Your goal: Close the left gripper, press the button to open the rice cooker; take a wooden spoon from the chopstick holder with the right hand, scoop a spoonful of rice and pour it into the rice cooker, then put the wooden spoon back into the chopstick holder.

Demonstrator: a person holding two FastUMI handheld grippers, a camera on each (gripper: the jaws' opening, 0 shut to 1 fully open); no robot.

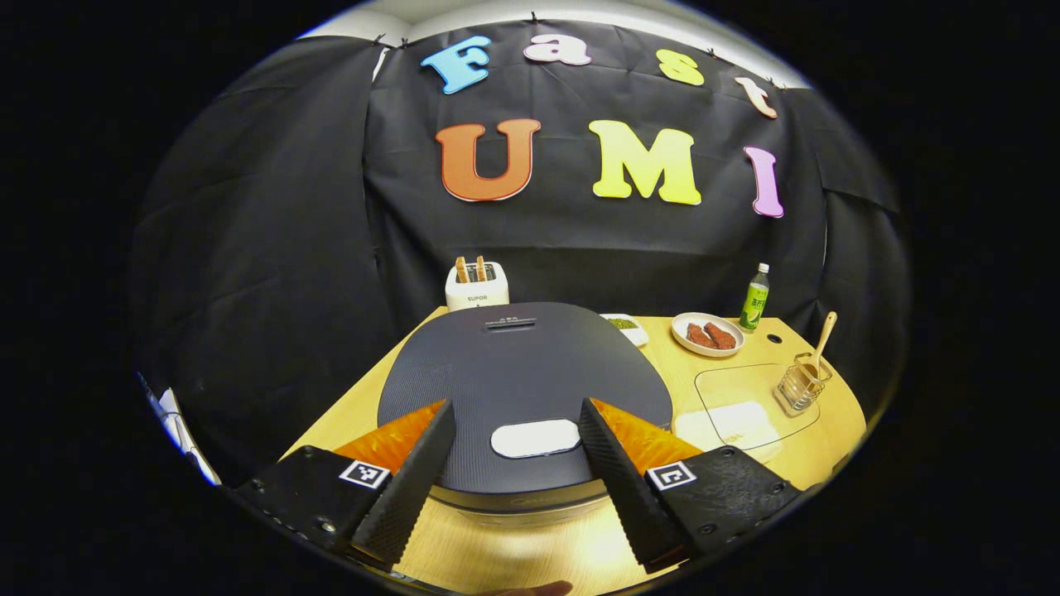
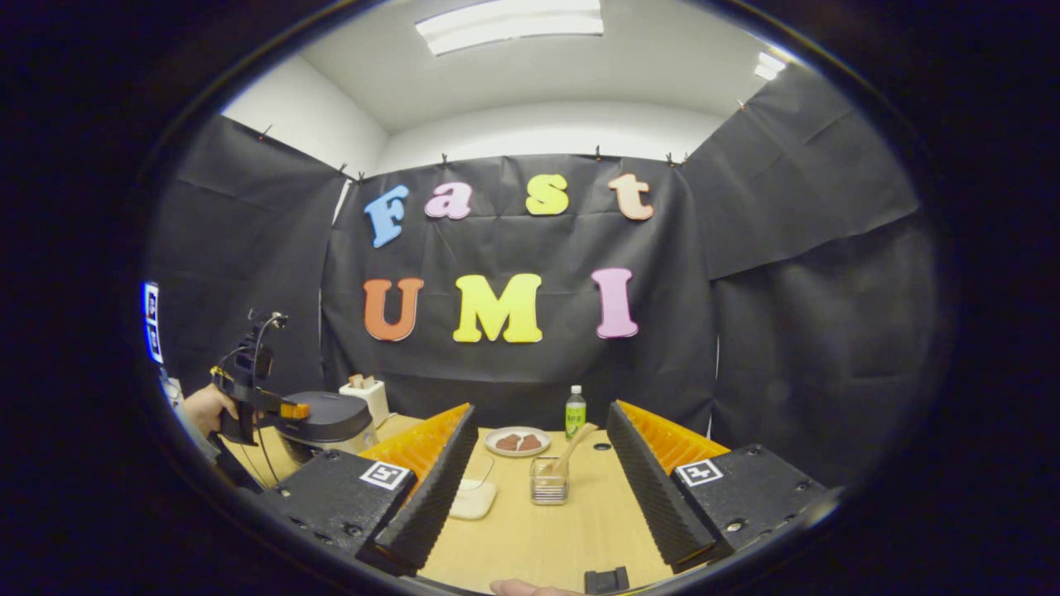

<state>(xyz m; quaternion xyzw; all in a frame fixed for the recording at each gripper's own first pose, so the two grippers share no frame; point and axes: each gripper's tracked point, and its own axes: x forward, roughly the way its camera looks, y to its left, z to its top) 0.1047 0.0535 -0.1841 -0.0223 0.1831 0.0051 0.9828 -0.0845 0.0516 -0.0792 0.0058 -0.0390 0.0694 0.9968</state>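
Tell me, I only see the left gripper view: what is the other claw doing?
Observer: The right claw is open and holds nothing.
Operator: Is it pointing at the spoon?
Observer: Yes. In the right gripper view, the chopstick holder with the wooden spoon sits between the claw's fingers, farther off and untouched.
Operator: Can you see my claw from there?
Observer: Yes. A hand holds the left claw at the rice cooker, whose lid is down.
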